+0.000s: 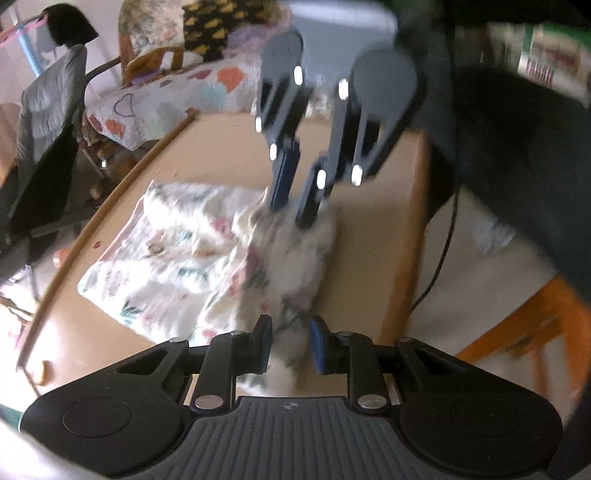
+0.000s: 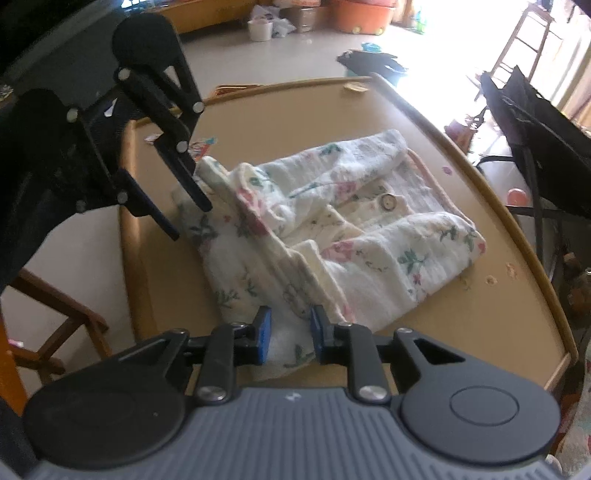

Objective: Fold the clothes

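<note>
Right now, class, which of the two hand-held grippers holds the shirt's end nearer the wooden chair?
The left hand-held gripper; the wooden chair stands beside it, the right hand-held gripper farther off.

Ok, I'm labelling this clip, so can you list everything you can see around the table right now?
floral garment: one, white with pink and green flowers, crumpled on the table
button: one, beige, on the garment's front
table: one, tan with a wooden rim, under the garment
wooden chair: one, orange, on the floor beside the table
quilt: one, pale with coloured hearts, beyond the table
cable: one, black, hanging past the table's edge
tub: one, orange, on the far floor
left claw: one, black with blue pads, closed on the garment
right claw: one, same colours, closed on the garment's near edge
</note>
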{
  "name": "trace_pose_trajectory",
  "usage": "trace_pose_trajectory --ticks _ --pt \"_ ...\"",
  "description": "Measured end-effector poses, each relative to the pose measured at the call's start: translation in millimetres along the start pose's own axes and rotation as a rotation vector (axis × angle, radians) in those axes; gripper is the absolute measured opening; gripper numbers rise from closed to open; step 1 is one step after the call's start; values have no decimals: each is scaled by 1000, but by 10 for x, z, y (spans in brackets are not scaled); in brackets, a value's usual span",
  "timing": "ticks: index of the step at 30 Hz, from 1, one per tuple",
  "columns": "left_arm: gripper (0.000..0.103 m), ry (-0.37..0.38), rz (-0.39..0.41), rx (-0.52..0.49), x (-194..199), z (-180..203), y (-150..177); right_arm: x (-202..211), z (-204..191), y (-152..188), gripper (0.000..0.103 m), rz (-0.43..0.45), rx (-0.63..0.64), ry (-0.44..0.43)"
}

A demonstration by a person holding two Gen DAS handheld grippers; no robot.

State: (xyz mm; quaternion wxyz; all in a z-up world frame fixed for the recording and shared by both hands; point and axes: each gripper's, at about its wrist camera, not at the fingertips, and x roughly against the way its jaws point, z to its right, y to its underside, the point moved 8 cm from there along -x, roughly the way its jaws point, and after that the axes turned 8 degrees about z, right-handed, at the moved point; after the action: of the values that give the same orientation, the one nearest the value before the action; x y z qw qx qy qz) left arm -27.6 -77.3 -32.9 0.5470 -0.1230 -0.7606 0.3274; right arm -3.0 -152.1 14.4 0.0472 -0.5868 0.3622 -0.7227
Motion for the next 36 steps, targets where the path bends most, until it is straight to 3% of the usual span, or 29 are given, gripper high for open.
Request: trace_pose_trajectory --ticks 4,8,14,22,27,30,35,36 --pt "27 -17 -24 -33 -62 -18 33 95 -57 -42 24 7 34 15" --pt "27 5 -21 -39 -30 -53 -5 300 -305 -112 38 44 157 -29" --pt "27 31 -23 -35 -24 -66 5 138 -654 -89 38 26 306 -78" --pt "27 20 -13 -23 -56 -101 30 -167 -600 -46 32 -5 353 -5" --pt "29 -5 6 -33 -6 -102 29 -154 -504 -76 13 -25 283 7" --pt "35 -40 29 -71 90 -56 -4 -118 -409 -113 10 -15 169 -20" --pt "58 -115 101 -150 268 41 -135 2 -252 -185 10 19 -7 -77" --pt "58 -117 105 -163 275 65 -145 22 -230 -201 10 25 -27 -85"
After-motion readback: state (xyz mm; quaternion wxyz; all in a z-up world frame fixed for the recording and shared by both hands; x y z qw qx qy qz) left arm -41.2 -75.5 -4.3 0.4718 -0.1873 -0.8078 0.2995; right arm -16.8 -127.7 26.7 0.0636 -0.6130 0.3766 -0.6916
